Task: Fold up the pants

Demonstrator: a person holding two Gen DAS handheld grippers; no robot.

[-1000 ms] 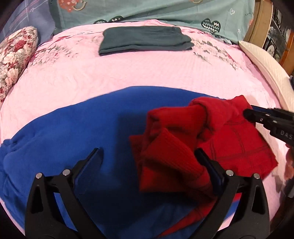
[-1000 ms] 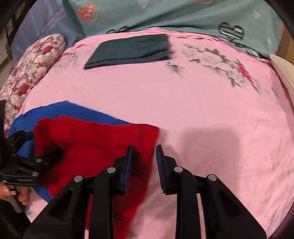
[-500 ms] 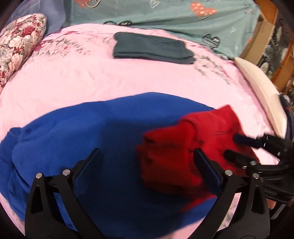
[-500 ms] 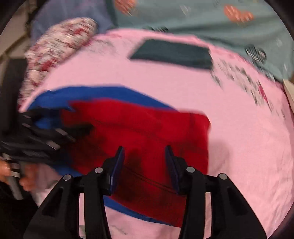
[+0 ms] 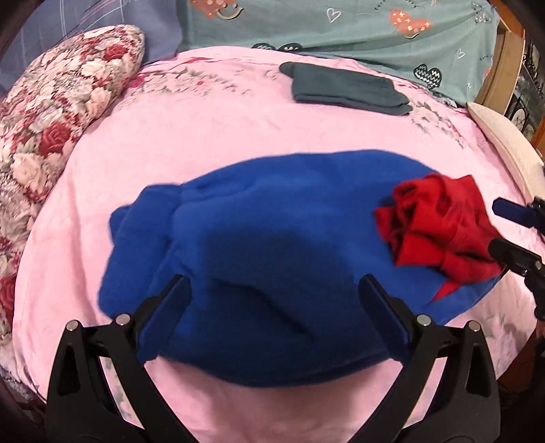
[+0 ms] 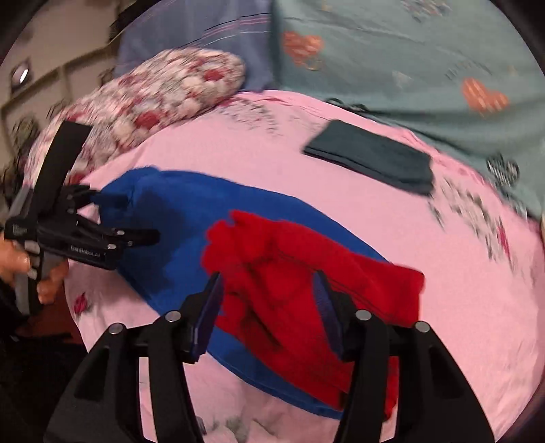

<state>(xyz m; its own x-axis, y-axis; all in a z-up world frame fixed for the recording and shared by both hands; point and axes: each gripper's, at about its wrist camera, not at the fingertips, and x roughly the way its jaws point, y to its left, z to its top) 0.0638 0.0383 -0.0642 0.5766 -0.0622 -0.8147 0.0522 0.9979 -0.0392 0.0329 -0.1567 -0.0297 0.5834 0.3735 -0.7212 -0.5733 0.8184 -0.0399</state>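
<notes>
Blue pants (image 5: 272, 245) lie spread across the pink bed, also in the right wrist view (image 6: 177, 218). A crumpled red garment (image 5: 439, 225) lies on their right end, also in the right wrist view (image 6: 299, 272). My left gripper (image 5: 274, 300) is open and empty above the blue pants; it shows at the left of the right wrist view (image 6: 150, 235). My right gripper (image 6: 269, 300) is open, its jaws either side of the red garment without closing on it. Its fingers (image 5: 511, 211) reach in from the right edge beside the red garment.
A folded dark grey-green garment (image 5: 347, 88) lies at the far side of the pink sheet (image 5: 204, 136). A floral pillow (image 5: 54, 102) is at the left, a teal quilt (image 5: 340, 27) behind, a cream pillow (image 5: 504, 146) and wooden frame at the right.
My left gripper has drawn back and left, away from the red garment. My right gripper has opened wider and swung over the red garment. The red garment now lies bunched at the blue pants' right end.
</notes>
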